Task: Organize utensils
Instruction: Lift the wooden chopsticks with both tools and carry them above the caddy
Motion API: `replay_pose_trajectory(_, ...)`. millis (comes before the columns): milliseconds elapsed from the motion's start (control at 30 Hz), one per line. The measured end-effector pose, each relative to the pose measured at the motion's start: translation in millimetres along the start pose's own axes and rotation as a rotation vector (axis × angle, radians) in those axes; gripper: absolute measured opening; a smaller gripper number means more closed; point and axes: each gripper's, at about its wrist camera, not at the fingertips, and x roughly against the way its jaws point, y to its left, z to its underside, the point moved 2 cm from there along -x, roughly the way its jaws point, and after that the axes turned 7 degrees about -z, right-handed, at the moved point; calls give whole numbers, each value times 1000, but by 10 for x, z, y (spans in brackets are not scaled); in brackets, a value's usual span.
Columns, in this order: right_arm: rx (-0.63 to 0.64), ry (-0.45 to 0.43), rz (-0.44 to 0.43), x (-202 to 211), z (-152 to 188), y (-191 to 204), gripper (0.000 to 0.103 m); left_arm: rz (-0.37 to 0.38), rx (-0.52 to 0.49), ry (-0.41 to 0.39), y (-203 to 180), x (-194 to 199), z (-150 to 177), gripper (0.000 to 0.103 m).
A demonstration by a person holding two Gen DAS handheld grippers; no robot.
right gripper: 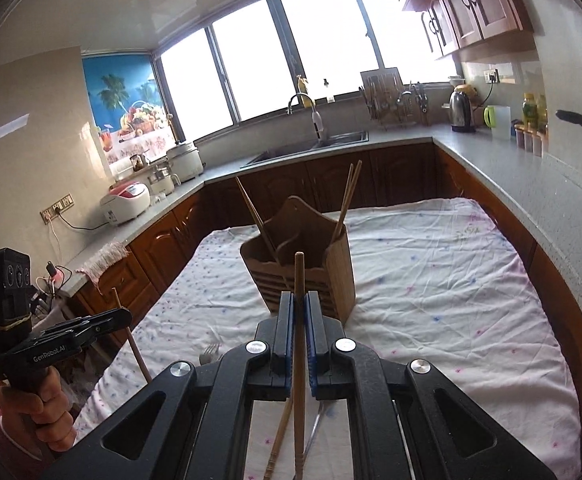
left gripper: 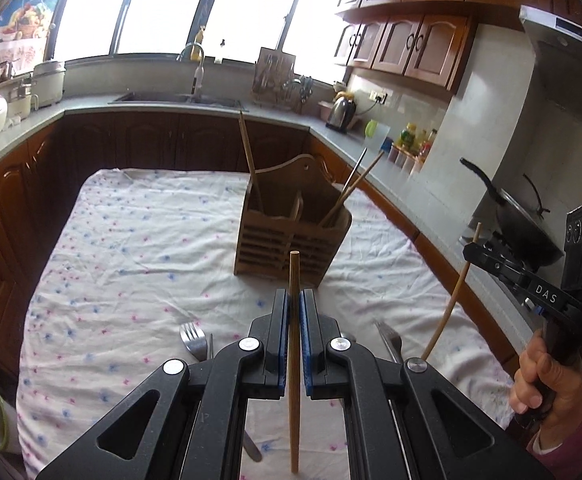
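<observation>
Chopsticks were the matter in hand: one wooden chopstick (left gripper: pixel 294 344) stood nearly upright, clamped between the blue pads of the left tool (left gripper: pixel 295 300), and another chopstick (right gripper: pixel 299 344) was pinched the same way in the right tool (right gripper: pixel 299 304), both held above the near end of the cloth-covered bench (left gripper: pixel 131 240). Beyond them, toward the middle of the bench, stood the slatted wooden holder (left gripper: pixel 291 236), with one stick leaning in its left compartment and a pair in its right. To finish the step well, each stick probably wanted carrying over an open compartment, its lower tip aimed inside the rim, and releasing only once that tip was below the edge, so it would not skid off the front wall. The left view alone showed two forks (left gripper: pixel 193 338) lying on the cloth near the tool; the right view alone showed a loose chopstick (right gripper: pixel 277 444) on the cloth beneath its tool.
</observation>
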Motion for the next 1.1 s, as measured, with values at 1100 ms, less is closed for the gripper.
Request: replay_pose_trajectory(1100, -46, -205, 13, 0, -483, -111, 5, 14, 76, -231, 266, 93, -397, 3)
